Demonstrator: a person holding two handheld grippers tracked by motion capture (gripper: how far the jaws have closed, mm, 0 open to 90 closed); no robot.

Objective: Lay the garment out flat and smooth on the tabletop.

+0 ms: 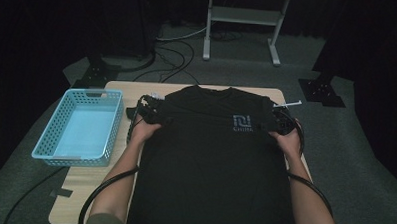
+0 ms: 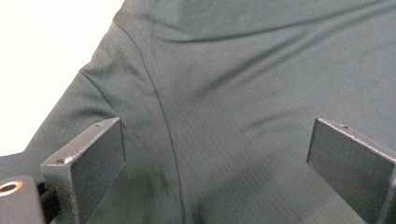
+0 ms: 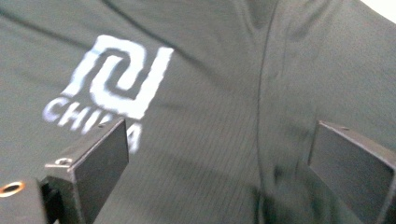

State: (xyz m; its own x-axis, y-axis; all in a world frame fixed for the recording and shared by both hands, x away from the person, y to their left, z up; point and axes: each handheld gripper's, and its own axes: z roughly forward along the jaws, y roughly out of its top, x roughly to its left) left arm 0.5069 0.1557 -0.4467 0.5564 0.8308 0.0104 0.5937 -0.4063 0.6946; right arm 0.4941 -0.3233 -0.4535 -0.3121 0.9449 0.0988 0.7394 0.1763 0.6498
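Seemingly at the very start of folding, a black T-shirt [image 1: 212, 162] lies spread face up on a pale wooden table [image 1: 79, 188], collar at the far edge and hem hanging toward the person at the near edge. A white logo [image 1: 242, 122] sits on the chest, right of centre. No fold shows yet; both sleeves and the body look flat, so the whole fold appears left to do.

Each hand holds a gripper at one shoulder of the shirt. From above, the left gripper [image 1: 151, 113] rests at the far left shoulder and the right gripper [image 1: 281, 122] at the far right shoulder, just beside the logo. In the left gripper view, its two black jaws stand wide apart with the sleeve seam [image 2: 161, 112] running between them, nothing pinched. In the right gripper view, the jaws are likewise spread, cloth beneath them and the logo [image 3: 116, 79] to the left. Whether the tips touch the fabric is unclear.

A light blue plastic basket [image 1: 45, 141] sits on the table's left side, just beside the shirt.
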